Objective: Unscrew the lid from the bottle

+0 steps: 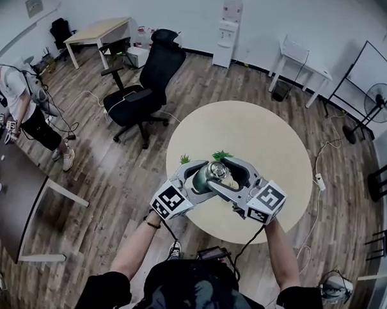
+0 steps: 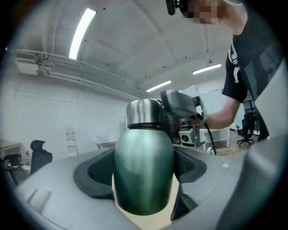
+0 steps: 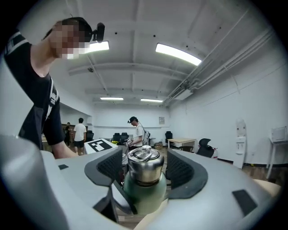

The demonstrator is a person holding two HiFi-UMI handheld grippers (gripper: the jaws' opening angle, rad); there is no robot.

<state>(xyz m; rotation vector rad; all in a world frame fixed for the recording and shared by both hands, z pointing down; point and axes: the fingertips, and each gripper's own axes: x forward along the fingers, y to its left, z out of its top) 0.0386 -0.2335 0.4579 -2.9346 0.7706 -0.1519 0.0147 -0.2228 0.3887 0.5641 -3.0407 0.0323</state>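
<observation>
**Green bottle held level between two grippers over the round bench**

In the head view, the bottle [image 1: 202, 180] sat just below the middle of the frame, above the near edge of the pale round bench [image 1: 265, 134], with a gripper reaching in from either side. The left gripper [image 2: 143, 173] had its jaws clamped on the green body, both dark pads pressed against its sides; the body filled the centre of the left gripper view. The steel lid [image 3: 144, 161] was still on the neck. It stood between the jaws of the right gripper [image 3: 145, 167], which were spread, a thin gap showing on each side of the lid. Two small green sprigs [image 1: 221, 155] lay on the bench just above the bottle. A black office chair [image 1: 149, 78] stood at the upper left.
</observation>
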